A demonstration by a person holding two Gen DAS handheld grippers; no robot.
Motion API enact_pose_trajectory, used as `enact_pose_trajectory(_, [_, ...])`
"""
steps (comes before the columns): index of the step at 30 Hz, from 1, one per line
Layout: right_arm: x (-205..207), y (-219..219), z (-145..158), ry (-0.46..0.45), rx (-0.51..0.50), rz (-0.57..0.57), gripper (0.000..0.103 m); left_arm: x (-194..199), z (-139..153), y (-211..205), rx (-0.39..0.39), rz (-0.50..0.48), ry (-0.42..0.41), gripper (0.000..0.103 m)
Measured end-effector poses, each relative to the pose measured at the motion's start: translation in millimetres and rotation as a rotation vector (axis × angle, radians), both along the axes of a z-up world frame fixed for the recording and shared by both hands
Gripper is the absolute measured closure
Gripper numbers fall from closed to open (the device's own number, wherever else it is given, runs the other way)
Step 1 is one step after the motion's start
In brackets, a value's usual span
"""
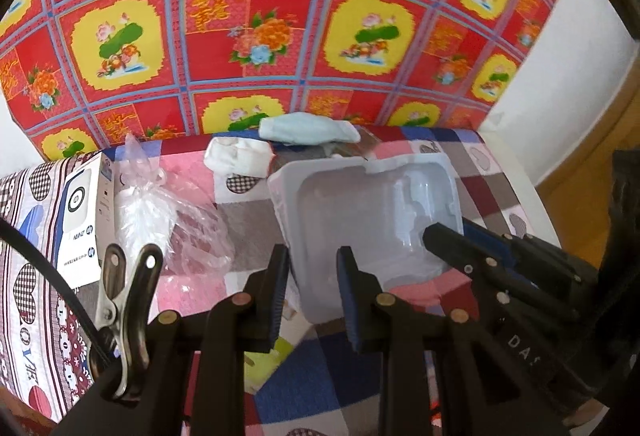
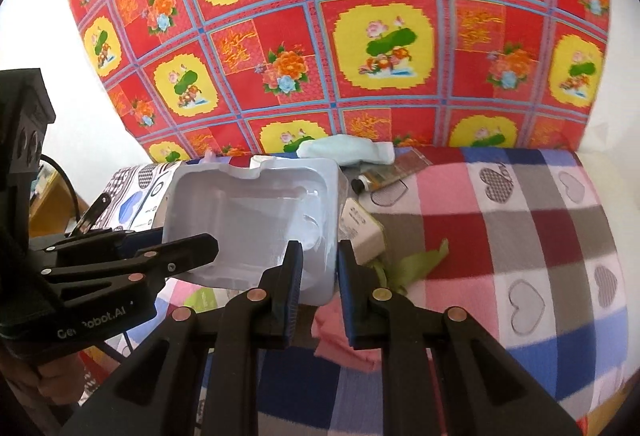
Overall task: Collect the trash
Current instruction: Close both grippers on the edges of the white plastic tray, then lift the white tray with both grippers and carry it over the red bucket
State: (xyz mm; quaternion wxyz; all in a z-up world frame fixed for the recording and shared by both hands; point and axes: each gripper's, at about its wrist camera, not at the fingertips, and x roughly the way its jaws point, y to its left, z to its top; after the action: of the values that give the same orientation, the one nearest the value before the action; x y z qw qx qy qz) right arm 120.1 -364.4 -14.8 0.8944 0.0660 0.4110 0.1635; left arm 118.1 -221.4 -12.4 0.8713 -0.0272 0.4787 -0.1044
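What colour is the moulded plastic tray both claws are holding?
White, faintly bluish, seen best in the left wrist view: plastic tray.

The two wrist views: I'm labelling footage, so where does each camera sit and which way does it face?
Left wrist: on the left gripper, looking forward and down at the white plastic tray its fingers clamp; the right gripper enters from the right.
Right wrist: on the right gripper, facing the same way, clamping the tray's other edge; the left gripper enters from the left.
Shared: tray, checked blanket, red floral cloth.
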Motion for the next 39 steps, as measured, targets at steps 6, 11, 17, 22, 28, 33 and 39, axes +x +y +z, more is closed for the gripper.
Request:
enact_pose_trajectory(6, [-27.7, -10.8, 2.5, -0.001, 0.011, -0.059, 0.084, -15.3, 2.7, -10.7, 0.006, -0.057, -0.003, 0.077])
enact_pose_trajectory(11, [-49.7, -20.3, 3.3, -0.006, 0.012, -0.111, 0.084, -30.0, 6.4, -21.5, 0.010, -0.114, -0.011, 0.078])
enact_pose_trajectory(17, [-78.2, -34.3, 2.7, -0.008, 0.022, -0.178, 0.084, -44.6, 7.7, -34.9, 0.014, -0.182, -0.017, 0.079])
enact_pose_trajectory(22, [-103.0, -50.8, 0.7, -0.004, 0.026, -0.253, 0.084, -60.1, 7.7, -55.2, 0.020, -0.259, -0.024, 0.080])
enact_pose_trajectory(28, [-134.9, -73.8, 0.3, -0.004, 0.021, -0.339, 0.084, -77.6, 7.7, -84.1, 0.021, -0.350, -0.025, 0.080])
enact_pose_trajectory(33, [-163.7, -97.1, -0.5, 0.002, 0.021, -0.418, 0.084, -93.3, 8.4, -110.9, 0.021, -0.427, -0.027, 0.080])
enact_pose_trajectory(39, [-196.1, -124.3, -1.5, 0.007, 0.018, -0.487, 0.084, -116.8, 5.7, -144.5, 0.020, -0.502, -0.022, 0.080])
